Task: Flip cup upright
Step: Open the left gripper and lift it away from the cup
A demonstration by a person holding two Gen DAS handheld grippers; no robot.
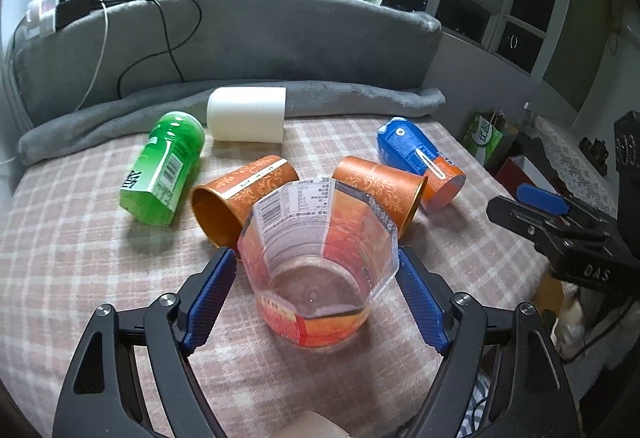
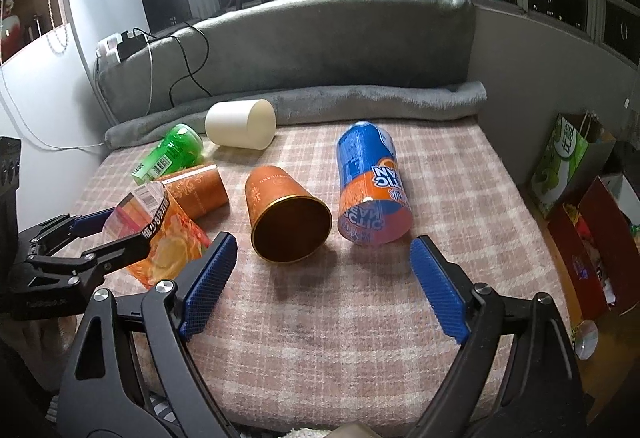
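A clear plastic cup with an orange label stands between the blue pads of my left gripper, mouth toward the camera and tilted; the pads sit at its sides, contact unclear. It also shows in the right wrist view, with the left gripper's fingers around it. My right gripper is open and empty, just in front of an orange cup lying on its side, mouth toward the camera.
On the checked cloth also lie a second orange cup, a green cup, a white cup and a blue-orange cup. A grey cushion backs the surface. Bags and a box stand at the right.
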